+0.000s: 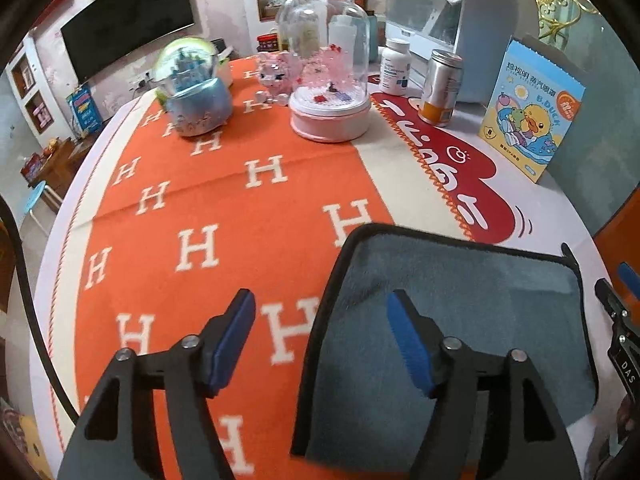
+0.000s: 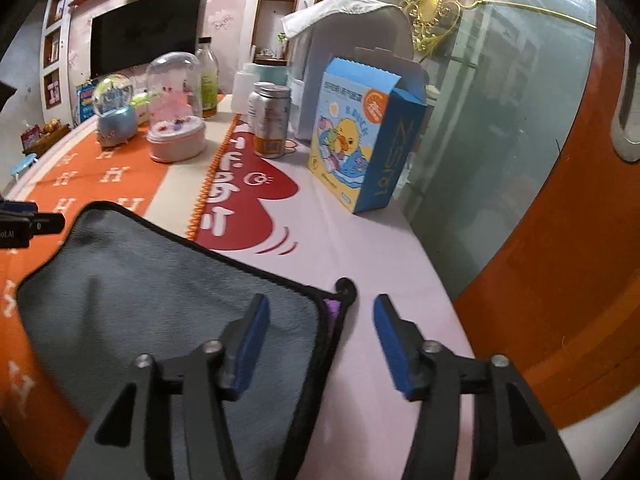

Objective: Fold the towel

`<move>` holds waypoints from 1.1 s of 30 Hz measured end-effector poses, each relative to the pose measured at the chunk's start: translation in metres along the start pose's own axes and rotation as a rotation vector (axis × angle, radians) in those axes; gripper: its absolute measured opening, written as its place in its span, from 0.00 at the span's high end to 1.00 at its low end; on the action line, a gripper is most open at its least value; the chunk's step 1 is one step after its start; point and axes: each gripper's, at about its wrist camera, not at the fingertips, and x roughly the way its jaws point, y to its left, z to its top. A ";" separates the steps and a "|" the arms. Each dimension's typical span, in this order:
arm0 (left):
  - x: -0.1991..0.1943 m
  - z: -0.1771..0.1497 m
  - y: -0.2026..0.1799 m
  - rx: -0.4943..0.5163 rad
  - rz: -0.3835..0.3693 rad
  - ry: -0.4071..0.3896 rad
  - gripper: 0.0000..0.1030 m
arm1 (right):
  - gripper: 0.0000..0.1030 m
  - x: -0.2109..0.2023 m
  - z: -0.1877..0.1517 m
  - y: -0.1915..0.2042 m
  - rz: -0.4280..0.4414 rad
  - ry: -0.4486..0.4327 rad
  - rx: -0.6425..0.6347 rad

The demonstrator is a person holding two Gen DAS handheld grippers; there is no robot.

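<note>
Two grippers, jaws apart, nothing held: left gripper (image 1: 322, 320) straddles grey towel's (image 1: 460, 320) left hem, right gripper (image 2: 320, 326) its right corner, lower frame. Step: grasping. Next, I judge: pinch both edges.

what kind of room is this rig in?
Most likely a home living or dining room: a wall-mounted TV with shelving beside it, a table under an orange H-pattern cloth, and keepsakes such as a snow globe crowding its far end.
</note>
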 end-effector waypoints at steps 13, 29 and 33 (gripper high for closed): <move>-0.089 -0.074 0.040 -0.065 0.018 -0.013 0.25 | 0.23 -0.078 -0.015 0.028 0.125 0.025 0.046; -0.210 -0.215 0.100 -0.158 0.036 -0.007 0.24 | 0.09 -0.191 -0.083 0.087 0.255 0.104 0.123; -0.238 -0.243 0.110 -0.172 0.035 -0.003 0.24 | 0.08 -0.223 -0.099 0.109 0.303 0.133 0.107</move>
